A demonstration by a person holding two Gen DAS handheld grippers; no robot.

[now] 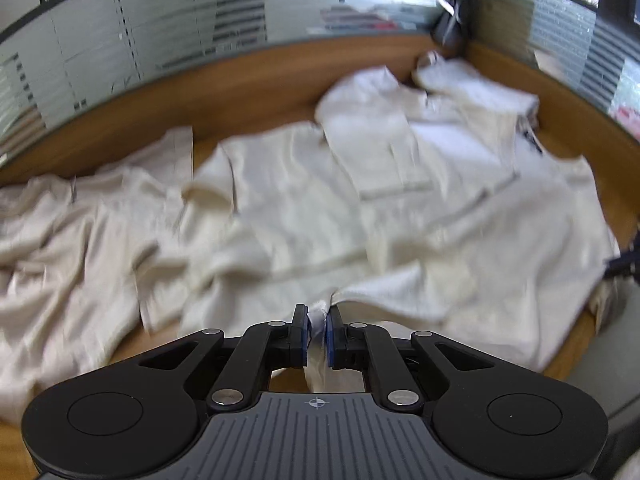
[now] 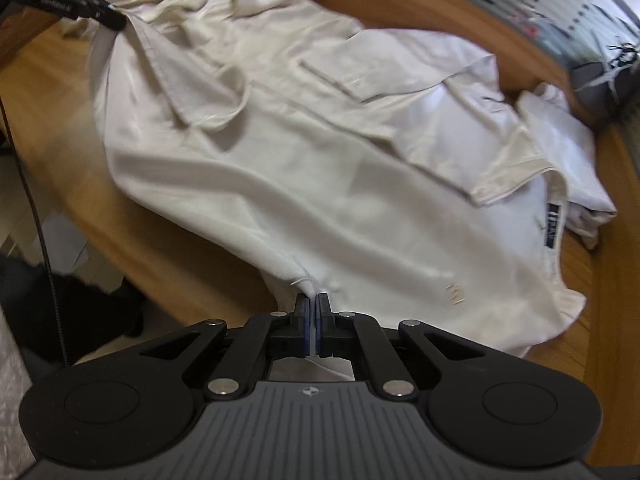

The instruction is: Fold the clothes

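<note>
- We see a cream shirt (image 2: pixel 304 184) lying spread on a wooden table (image 2: pixel 460 12), with many folds, one sleeve folded across its body.
- In the right wrist view its near edge hangs a little over the table edge, and a dark label (image 2: pixel 556 224) shows at its right side.
- The right gripper (image 2: pixel 312 312) has its jaws almost together, and a small pinch of the shirt hem sits between the blue pads.
- The left gripper (image 1: pixel 318 324) is also nearly closed, and we see a bunch of the white cloth pressed between its pads at the near edge of the shirt (image 1: pixel 340 208).
- In the right wrist view the left gripper (image 2: pixel 108 16) appears at the upper left, holding the far end of the same shirt.
- Beside the shirt, at the far right, lies a folded white garment (image 2: pixel 568 148), partly touching the shirt.
- In the left wrist view another cream garment (image 1: pixel 80 232) lies crumpled to the left, close to the shirt.
- Behind the table stands a glass wall with frosted stripes (image 1: pixel 160 20).
- In the corner we see a dark object (image 2: pixel 596 80) with pale ribbons; we cannot tell what it is.
- A black cable (image 2: pixel 36 208) hangs down at the left of the table.
</note>
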